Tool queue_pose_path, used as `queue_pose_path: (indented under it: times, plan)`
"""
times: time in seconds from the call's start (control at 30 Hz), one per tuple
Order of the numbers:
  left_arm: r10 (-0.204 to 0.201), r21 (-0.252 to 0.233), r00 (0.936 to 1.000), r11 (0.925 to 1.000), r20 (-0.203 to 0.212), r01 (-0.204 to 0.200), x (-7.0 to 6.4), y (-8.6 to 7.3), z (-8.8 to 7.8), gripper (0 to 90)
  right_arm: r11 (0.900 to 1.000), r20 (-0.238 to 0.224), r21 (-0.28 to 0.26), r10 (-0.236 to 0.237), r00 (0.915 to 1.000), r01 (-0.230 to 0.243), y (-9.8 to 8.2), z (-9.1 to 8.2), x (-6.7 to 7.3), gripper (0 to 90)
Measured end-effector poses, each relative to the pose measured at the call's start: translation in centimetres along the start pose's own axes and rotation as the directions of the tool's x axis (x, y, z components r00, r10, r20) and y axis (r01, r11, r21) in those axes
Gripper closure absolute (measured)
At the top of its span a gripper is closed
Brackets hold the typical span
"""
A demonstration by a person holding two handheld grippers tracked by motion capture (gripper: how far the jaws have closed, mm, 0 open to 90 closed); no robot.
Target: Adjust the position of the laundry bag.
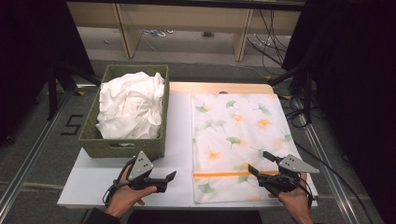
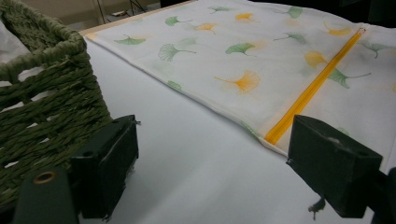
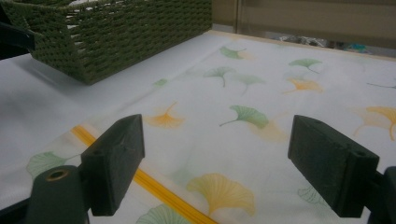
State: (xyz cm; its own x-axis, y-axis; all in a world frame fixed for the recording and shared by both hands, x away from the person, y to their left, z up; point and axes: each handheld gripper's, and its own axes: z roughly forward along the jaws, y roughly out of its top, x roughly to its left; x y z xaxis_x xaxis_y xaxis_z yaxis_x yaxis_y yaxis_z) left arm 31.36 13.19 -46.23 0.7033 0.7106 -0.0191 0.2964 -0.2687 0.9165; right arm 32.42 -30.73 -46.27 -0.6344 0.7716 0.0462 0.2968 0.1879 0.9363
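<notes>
A white cover printed with green and orange ginkgo leaves [image 1: 238,130] lies flat on the right half of the white table [image 1: 180,140]. An orange zipper [image 1: 224,174] runs across it near the front edge. My right gripper [image 1: 259,162] hovers over that front part, open, with nothing between its jaws [image 3: 229,163]; the zipper [image 3: 154,184] passes just below. My left gripper [image 1: 166,182] is open over bare table left of the cover, pointing right toward the zipper's end [image 2: 313,88]. A green woven basket [image 1: 123,144] holding crumpled white cloth [image 1: 130,105] stands just behind it.
The basket's wall [image 2: 42,102] is close beside the left gripper's left jaw. Beyond the table are wooden frame legs [image 1: 123,32] and loose cables [image 1: 268,42] on the floor. Dark curtains flank both sides. A metal rail [image 1: 28,158] runs along the floor at left.
</notes>
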Motion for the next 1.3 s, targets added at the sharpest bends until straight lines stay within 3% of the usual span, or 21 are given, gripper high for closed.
queue_pose_path:
  times: [0.13,0.2,0.33,0.37,0.47,0.53,0.57,0.6,0.67,0.73,0.77,0.8,0.87,0.93,1.0,1.07,1.1,1.13,1.2,1.23,1.3]
  plan:
    - [-0.065,0.01,0.9977,0.9978,0.021,0.065,-0.4,0.1,0.5,15.9,1.0,0.008,-0.002,0.003,1.0,-0.003,0.0,-0.1,-0.2,20.9]
    - [-0.052,0.018,0.9979,0.9985,0.039,0.051,-0.8,0.2,0.7,16.8,1.0,-0.013,0.004,0.026,0.9996,-0.026,-0.1,-0.1,-0.4,25.0]
    - [-0.026,0.07,0.9975,0.9973,0.066,0.022,-1.7,0.1,1.8,17.6,0.997,0.03,0.016,0.078,0.9965,-0.078,-0.1,-0.8,-1.7,29.3]
    - [-0.034,0.078,0.9969,0.9965,0.071,0.029,-1.9,0.1,2.1,17.9,0.998,0.066,0.017,0.053,0.9964,-0.054,-0.1,-1.2,-2.4,30.3]
    - [-0.06,0.098,0.9922,0.9939,0.109,0.05,-2.8,0.2,3.3,20.1,0.993,0.129,0.007,0.114,0.985,-0.116,-0.4,-2.0,-3.8,30.6]
    - [-0.062,0.108,0.9905,0.993,0.123,0.049,-3.4,0.3,4.0,21.2,0.985,0.13,-0.03,0.17,0.9768,-0.168,-0.7,-2.3,-4.6,30.6]
    - [-0.057,0.126,0.9911,0.9911,0.12,0.042,-3.7,0.3,4.4,21.2,0.976,0.137,-0.033,0.218,0.9661,-0.216,-0.8,-2.5,-4.8,30.7]
    - [-0.033,0.146,0.991,0.9892,0.129,0.014,-3.9,0.3,4.8,21.1,0.983,0.16,-0.033,0.182,0.9703,-0.179,-1.0,-2.6,-5.3,30.6]
    - [-0.032,0.154,0.9897,0.9881,0.139,0.01,-4.1,0.2,5.3,21.2,0.981,0.166,-0.037,0.192,0.9671,-0.189,-1.0,-2.7,-5.6,30.7]
    - [-0.045,0.215,0.9895,0.9765,0.137,0.014,-4.5,0.0,6.4,21.9,0.978,0.181,-0.035,0.21,0.9606,-0.208,-1.2,-3.0,-6.0,30.7]
    - [-0.051,0.226,0.9887,0.974,0.141,0.018,-4.6,0.0,6.7,22.1,0.98,0.181,-0.033,0.197,0.9635,-0.194,-1.2,-3.0,-6.2,30.7]
    - [-0.03,0.244,0.9891,0.9697,0.144,-0.007,-4.5,0.0,7.1,22.4,0.976,0.173,-0.032,0.216,0.961,-0.213,-1.3,-3.0,-6.2,30.7]
    - [-0.038,0.259,0.9898,0.9658,0.137,0.001,-4.7,-0.2,7.9,23.1,0.983,0.192,-0.021,0.183,0.9641,-0.183,-1.3,-3.0,-6.4,30.8]
    - [-0.043,0.274,0.9881,0.9619,0.148,0.001,-4.7,-0.2,8.4,25.3,0.974,0.166,-0.025,0.227,0.9596,-0.226,-1.3,-2.8,-6.2,30.9]
    - [-0.035,0.276,0.9895,0.9612,0.14,-0.005,-4.8,-0.2,9.0,25.8,0.979,0.172,-0.026,0.202,0.9642,-0.201,-1.4,-2.9,-6.5,32.3]
    - [-0.011,0.283,0.9906,0.9586,0.136,-0.028,-4.9,-0.3,9.6,28.1,0.974,0.186,-0.037,0.225,0.9564,-0.222,-1.3,-2.8,-6.3,32.7]
    - [0.005,0.282,0.9908,0.9583,0.135,-0.044,-5.0,-0.2,9.8,28.4,0.98,0.192,-0.031,0.197,0.9613,-0.195,-1.3,-2.8,-6.6,33.1]
    - [0.039,0.278,0.9915,0.9578,0.124,-0.073,-5.0,-0.2,9.9,29.7,0.974,0.179,-0.016,0.227,0.9573,-0.228,-1.3,-2.8,-6.4,33.7]
    - [0.068,0.259,0.989,0.9608,0.131,-0.1,-5.1,0.0,10.1,40.2,0.983,0.217,0.006,0.18,0.9595,-0.186,-1.2,-3.2,-6.8,35.0]
    - [0.038,0.25,0.9914,0.9657,0.125,-0.068,-5.4,-0.1,10.2,47.3,0.98,0.198,-0.023,0.2,0.9596,-0.199,-1.2,-2.9,-6.9,35.7]
    - [0.055,0.257,0.9888,0.9624,0.139,-0.089,-5.4,0.1,10.3,58.3,0.975,0.191,-0.031,0.224,0.9557,-0.222,-1.2,-2.7,-7.1,38.0]
